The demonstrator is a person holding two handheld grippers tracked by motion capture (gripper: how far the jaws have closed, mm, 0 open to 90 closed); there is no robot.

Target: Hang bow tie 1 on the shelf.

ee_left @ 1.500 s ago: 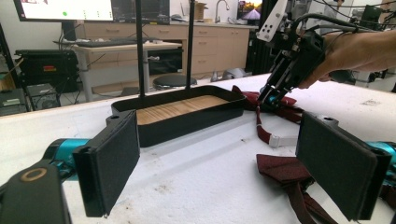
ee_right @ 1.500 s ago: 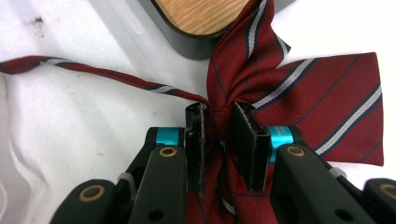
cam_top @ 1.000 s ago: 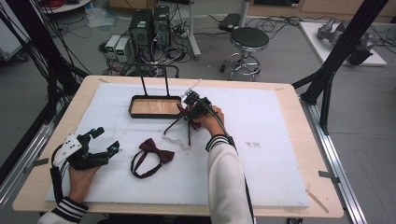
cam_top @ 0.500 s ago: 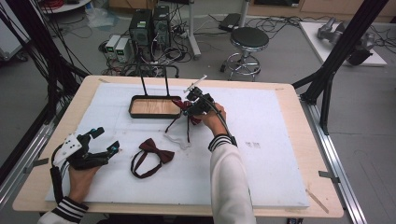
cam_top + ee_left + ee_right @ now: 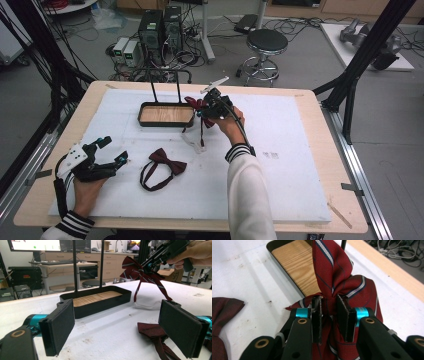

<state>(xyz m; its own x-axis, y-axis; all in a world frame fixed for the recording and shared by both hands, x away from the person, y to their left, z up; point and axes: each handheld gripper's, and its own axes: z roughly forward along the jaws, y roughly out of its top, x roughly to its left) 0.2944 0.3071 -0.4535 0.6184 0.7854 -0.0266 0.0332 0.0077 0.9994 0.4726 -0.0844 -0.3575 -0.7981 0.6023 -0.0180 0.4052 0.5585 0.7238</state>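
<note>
My right gripper (image 5: pixel 202 106) (image 5: pixel 329 308) is shut on the knot of a red striped bow tie (image 5: pixel 194 104) (image 5: pixel 332 272) (image 5: pixel 135 270), held above the white mat just right of a black tray with a wooden bottom (image 5: pixel 166 115) (image 5: pixel 289 270) (image 5: pixel 100 300). The tie's strap hangs down to a white piece (image 5: pixel 195 145) on the mat. A dark maroon bow tie (image 5: pixel 162 167) (image 5: pixel 152 332) (image 5: pixel 222 312) lies on the mat at the front left. Beside it, at the left, my left gripper (image 5: pixel 112 152) (image 5: pixel 120 327) rests open with nothing between its pads.
Two thin black posts (image 5: pixel 165 90) rise from the tray's far side. The white mat (image 5: pixel 280 170) covers most of the wooden table (image 5: pixel 330 120). A stool (image 5: pixel 266 42) and computer cases (image 5: pixel 160 30) stand on the floor beyond the table.
My right gripper has risen a little with the striped bow tie, drawing its strap up off the mat. The left gripper and the maroon bow tie have stayed put.
</note>
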